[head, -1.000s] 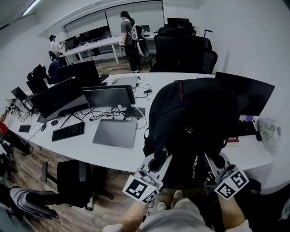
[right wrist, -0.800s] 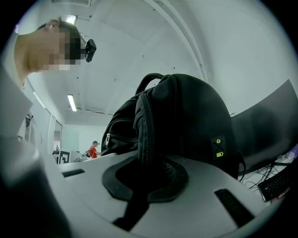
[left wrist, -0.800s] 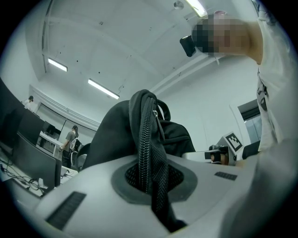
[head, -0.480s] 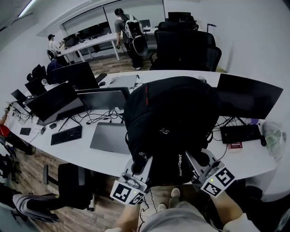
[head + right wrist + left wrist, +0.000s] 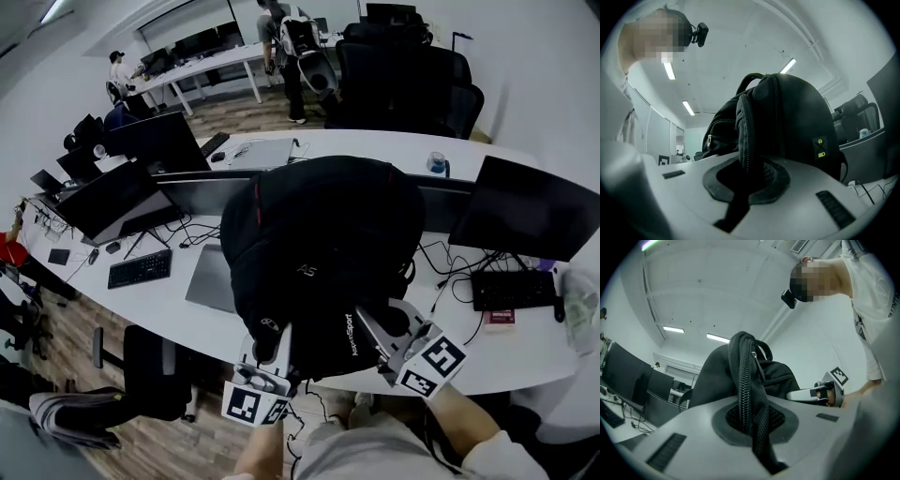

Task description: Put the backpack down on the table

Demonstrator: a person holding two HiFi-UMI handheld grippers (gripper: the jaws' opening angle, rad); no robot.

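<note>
A big black backpack point(image 5: 323, 253) with a red trim line hangs in the air over the front part of the long white table point(image 5: 178, 305). My left gripper point(image 5: 270, 349) is shut on its lower left edge, and my right gripper point(image 5: 375, 337) is shut on its lower right edge. In the left gripper view a zippered fold of the backpack point(image 5: 752, 399) is pinched between the jaws. The right gripper view shows another zippered seam of the backpack point(image 5: 754, 140) clamped the same way. The bag's bottom sits between the two grippers, above the table's front edge.
Under and behind the bag lie a closed grey laptop point(image 5: 208, 279), monitors point(image 5: 525, 208), a keyboard point(image 5: 139, 269) at left and another keyboard point(image 5: 516, 289) at right, with cables between. A black chair point(image 5: 150, 370) stands below the table's front edge. People stand at the far desks.
The backpack and both grippers have swung leftward and slightly down over the table, now covering more of the grey laptop. Both grips have stayed shut on the bag.
</note>
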